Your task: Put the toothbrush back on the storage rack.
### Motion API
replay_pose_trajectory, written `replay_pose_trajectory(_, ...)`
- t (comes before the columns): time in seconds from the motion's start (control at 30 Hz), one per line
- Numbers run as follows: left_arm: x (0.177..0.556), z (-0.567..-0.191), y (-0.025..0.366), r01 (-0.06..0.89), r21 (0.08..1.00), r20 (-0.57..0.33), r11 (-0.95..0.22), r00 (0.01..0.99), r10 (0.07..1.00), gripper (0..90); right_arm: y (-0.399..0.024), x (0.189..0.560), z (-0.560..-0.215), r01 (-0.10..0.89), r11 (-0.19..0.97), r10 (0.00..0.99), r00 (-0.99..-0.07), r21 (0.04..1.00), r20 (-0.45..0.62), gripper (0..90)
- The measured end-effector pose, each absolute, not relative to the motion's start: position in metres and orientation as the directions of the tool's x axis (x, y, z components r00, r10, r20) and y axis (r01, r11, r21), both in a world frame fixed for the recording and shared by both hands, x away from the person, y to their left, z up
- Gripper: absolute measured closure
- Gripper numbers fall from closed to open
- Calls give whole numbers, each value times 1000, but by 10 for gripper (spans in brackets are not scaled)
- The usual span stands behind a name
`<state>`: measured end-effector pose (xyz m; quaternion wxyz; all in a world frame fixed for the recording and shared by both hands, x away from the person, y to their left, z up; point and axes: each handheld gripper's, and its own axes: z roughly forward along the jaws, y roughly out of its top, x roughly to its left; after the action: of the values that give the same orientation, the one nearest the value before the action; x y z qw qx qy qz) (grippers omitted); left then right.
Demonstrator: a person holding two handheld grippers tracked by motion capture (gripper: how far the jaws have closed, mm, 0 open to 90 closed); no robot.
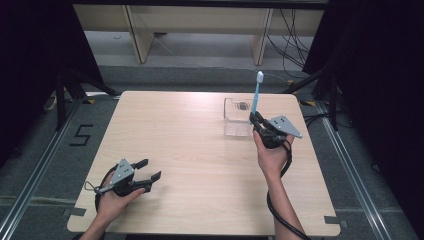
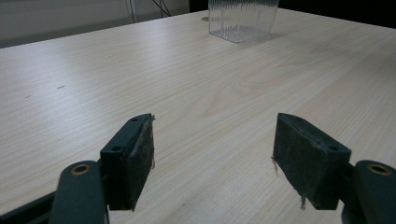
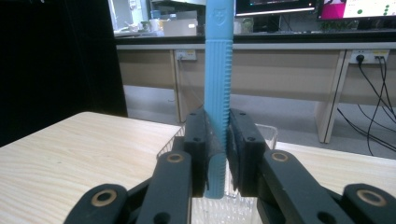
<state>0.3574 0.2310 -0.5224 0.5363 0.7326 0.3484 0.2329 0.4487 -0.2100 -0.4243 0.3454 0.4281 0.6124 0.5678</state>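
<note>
Blue toothbrush [image 1: 257, 96] upright, clamped.
Ribbed handle pinched low between the right gripper [image 1: 256, 119] pads, head up, just beside clear ribbed container [image 1: 235, 116] on table's far right.

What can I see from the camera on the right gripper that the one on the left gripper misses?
The right gripper view has a blue toothbrush upright, clamped by the right gripper, with desks and monitors beyond. The left gripper view has the left gripper with jaws wide apart and nothing between them, low over bare wood. Both take in the wooden table and the clear ribbed container.
</note>
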Motion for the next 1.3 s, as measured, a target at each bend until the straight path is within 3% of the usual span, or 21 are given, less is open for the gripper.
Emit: replay_pose_trajectory(1.3, 357, -522, 231, 264, 948, -37, -179, 650, 759, 287, -205, 472, -422, 129, -46, 922, -377, 991, 92, 792)
